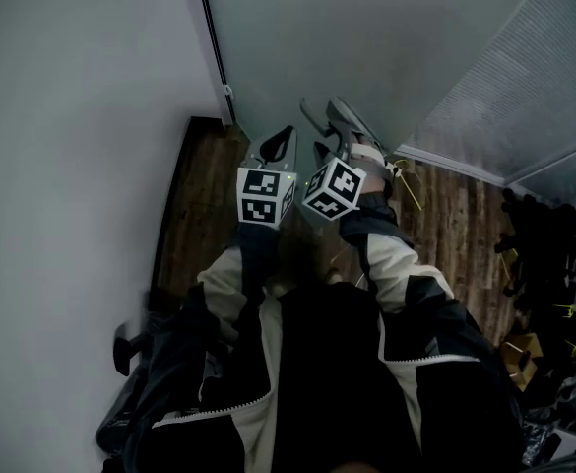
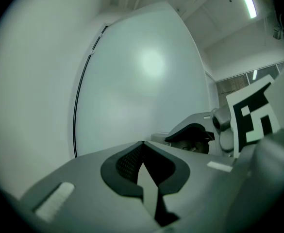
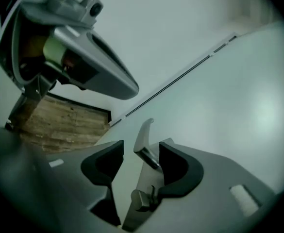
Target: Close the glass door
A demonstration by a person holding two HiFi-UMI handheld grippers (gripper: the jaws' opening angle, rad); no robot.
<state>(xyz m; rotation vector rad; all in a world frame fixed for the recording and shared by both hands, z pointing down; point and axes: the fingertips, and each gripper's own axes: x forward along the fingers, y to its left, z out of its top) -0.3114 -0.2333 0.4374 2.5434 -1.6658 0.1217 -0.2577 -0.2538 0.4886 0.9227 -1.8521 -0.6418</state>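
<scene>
The frosted glass door [image 1: 366, 37] stands straight ahead, with a black seam [image 1: 214, 47] between it and the white wall on the left. My right gripper [image 3: 142, 152] is open around the door's metal lever handle [image 3: 144, 135]; the handle stands between the pads, close to the right one, and is not squeezed. A small lock knob [image 3: 139, 198] sits below the handle. In the head view the right gripper [image 1: 332, 116] reaches toward the door. My left gripper [image 1: 280, 138] is just to its left, facing the pane. Its jaws [image 2: 142, 147] are shut with nothing between them.
Dark wood floor [image 1: 209, 205] lies below, with a dark strip [image 1: 174, 195] along the left wall. A ribbed frosted panel [image 1: 524, 87] runs off to the right. Black clutter and a cardboard box [image 1: 524, 353] sit at the right edge. The person's jacket fills the bottom.
</scene>
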